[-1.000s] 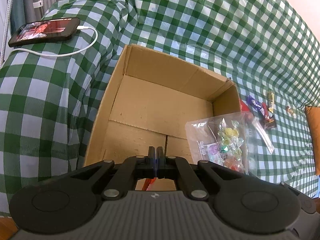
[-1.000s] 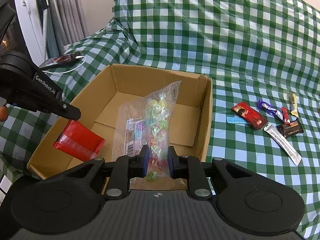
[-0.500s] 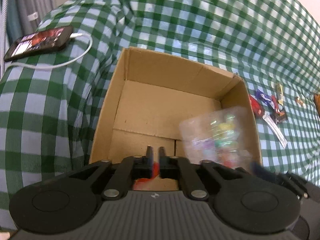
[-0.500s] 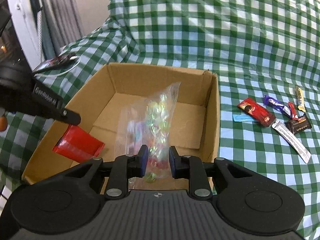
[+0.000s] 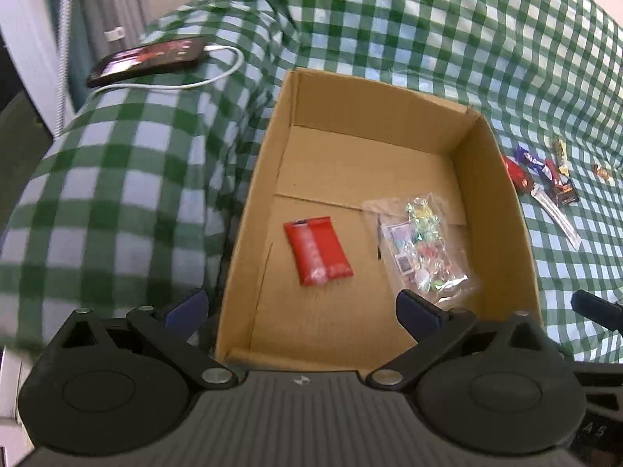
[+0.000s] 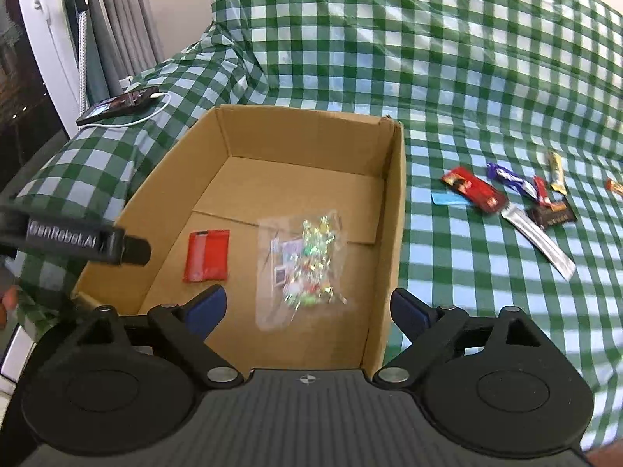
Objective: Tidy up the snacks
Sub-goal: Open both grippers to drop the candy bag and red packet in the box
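Note:
An open cardboard box point(image 5: 494, 194) point(image 6: 395, 210) sits on the green checked cloth. On its floor lie a red packet point(image 5: 317, 249) point(image 6: 206, 255) and a clear bag of coloured candies point(image 5: 422, 247) point(image 6: 307, 264), side by side and apart. My left gripper point(image 5: 300, 307) hangs over the box's near edge, its jaws opening wide with nothing between them. My right gripper point(image 6: 307, 303) is above the near end of the box, its jaws opening too, and the candy bag lies loose below them. A left-gripper finger point(image 6: 117, 249) shows in the right wrist view.
Several wrapped snacks point(image 6: 510, 198) point(image 5: 545, 179) lie on the cloth right of the box. A phone point(image 5: 148, 60) point(image 6: 117, 105) with a white cable rests at the far left. Curtains and a white frame stand behind it.
Both grippers let go: the red packet and the candy bag dropped onto the box floor. Both pairs of jaws went from shut to wide apart, and both hands drew back a little.

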`<action>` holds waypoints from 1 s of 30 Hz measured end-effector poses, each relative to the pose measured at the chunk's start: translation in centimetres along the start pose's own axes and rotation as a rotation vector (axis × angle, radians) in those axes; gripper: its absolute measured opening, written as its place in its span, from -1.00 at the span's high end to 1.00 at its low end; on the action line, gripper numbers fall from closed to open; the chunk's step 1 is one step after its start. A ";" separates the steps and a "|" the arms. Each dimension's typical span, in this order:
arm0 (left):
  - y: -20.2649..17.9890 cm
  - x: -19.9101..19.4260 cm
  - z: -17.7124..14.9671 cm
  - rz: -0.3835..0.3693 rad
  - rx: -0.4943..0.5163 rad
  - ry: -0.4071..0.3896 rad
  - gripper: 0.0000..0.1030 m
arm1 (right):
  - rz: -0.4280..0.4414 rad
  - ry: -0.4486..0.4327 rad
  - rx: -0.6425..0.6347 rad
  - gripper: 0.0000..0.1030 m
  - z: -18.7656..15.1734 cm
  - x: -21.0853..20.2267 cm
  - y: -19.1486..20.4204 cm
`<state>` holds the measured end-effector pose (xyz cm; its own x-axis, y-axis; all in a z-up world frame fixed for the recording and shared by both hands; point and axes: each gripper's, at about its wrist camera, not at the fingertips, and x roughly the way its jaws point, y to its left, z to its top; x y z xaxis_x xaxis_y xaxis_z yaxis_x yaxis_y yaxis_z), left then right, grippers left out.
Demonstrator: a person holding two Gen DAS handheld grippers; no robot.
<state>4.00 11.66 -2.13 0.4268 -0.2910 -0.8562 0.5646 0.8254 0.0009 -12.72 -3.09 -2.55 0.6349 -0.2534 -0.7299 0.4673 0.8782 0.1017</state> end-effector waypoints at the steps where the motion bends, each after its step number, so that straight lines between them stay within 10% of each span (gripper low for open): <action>1: 0.2 -0.6 -0.3 0.004 -0.008 -0.013 -0.99 | -0.004 -0.006 0.004 -0.81 -0.2 -0.5 0.3; 30: -1.3 -8.9 -4.5 -0.002 0.014 -0.150 -0.99 | -0.022 -0.158 -0.001 -0.96 -4.1 -10.2 1.9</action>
<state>-3.76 15.39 3.18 0.5259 -0.3631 -0.7691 0.5753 0.8179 0.0072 -20.84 2.89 2.30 0.7135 -0.3328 -0.6165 0.4816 0.8721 0.0865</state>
